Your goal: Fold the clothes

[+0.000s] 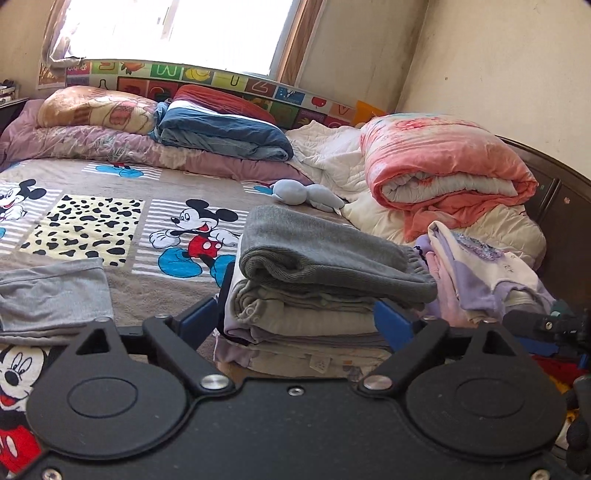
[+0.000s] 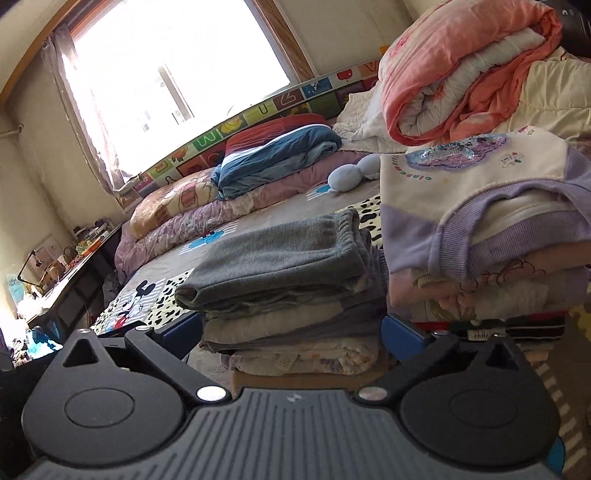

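Bedroom, bright window [image 1: 177, 29] behind a bed covered by a Mickey Mouse sheet [image 1: 122, 229], alphabet mat [image 1: 229, 79] standing along the wall under the sill. Far side of the bed holds a folded blue blanket [image 1: 225, 134] on a mauve quilt [image 1: 92, 144], a rolled orange-pink comforter [image 1: 443, 162] to the right, and a pale blue soft toy [image 1: 306, 194] between them.

Main pile of folded clothes [image 1: 314, 295] sits near the front edge of the bed – grey knit trousers [image 1: 325, 254] on top, beige and lilac layers under. The left gripper [image 1: 295, 317] is spread wide, one blue finger on each side of the pile's lower layers; contact can't be confirmed. The right gripper [image 2: 291, 332] is likewise spread wide, fingers flanking the same pile low down.

A second stack just right of the pile is topped by a cream-and-lilac sweatshirt [image 2: 480, 184] with a sequin patch. A loose grey garment [image 1: 51, 295] lies flat on the sheet to the left, well apart from the pile – not fully folded. A cluttered side table [image 2: 62, 266] stands at the room's left wall in the right wrist view.
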`<state>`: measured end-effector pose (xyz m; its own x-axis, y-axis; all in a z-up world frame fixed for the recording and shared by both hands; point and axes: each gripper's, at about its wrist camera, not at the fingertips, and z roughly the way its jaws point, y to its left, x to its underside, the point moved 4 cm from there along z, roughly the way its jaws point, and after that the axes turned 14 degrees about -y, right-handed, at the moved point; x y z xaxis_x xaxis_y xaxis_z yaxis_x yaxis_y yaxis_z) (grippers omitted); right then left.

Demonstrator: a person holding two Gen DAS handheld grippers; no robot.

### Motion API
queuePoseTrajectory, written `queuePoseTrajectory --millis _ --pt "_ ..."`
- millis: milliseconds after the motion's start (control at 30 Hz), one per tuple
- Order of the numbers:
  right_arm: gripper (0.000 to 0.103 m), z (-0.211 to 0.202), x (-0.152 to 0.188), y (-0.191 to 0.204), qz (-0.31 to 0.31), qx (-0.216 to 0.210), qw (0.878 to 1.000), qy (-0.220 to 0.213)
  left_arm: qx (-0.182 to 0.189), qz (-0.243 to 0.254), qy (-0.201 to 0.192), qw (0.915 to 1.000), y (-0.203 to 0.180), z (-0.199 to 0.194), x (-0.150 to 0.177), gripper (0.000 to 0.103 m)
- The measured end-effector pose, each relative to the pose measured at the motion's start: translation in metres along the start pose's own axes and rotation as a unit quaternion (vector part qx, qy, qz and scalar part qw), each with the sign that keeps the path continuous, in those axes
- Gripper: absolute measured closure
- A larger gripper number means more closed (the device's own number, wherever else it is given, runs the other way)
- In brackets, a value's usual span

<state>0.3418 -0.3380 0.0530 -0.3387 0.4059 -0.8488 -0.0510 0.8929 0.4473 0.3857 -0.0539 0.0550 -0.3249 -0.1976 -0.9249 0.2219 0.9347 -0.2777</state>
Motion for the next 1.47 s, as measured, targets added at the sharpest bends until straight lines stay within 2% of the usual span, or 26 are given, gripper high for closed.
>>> queuePoseTrajectory --millis 167,333,567,1033,1467 --pt "0.000 -0.022 0.002 0.015 -0.006 0.021 0.999 0.038 -0.012 0.013 -0.005 0.9998 -0.019 -0.036 -0.012 0.000" --pt "0.000 -0.047 -0.005 0.031 -0.032 0.039 0.998 0.040 -0.050 0.047 -0.022 0.9974 -0.039 -0.070 -0.026 0.000" --pt "0.000 -0.082 -0.014 0.048 -0.083 0.062 0.995 0.015 -0.077 0.081 -0.012 0.9937 -0.054 -0.099 -0.030 0.000" --pt "0.000 -0.131 -0.001 0.068 -0.109 0.058 0.992 0.026 -0.086 0.125 -0.019 0.9883 -0.078 -0.146 -0.012 0.000" --pt "0.000 -0.162 0.006 0.084 -0.119 0.050 0.991 0.023 -0.080 0.123 -0.036 0.9885 -0.087 -0.177 -0.010 0.000"
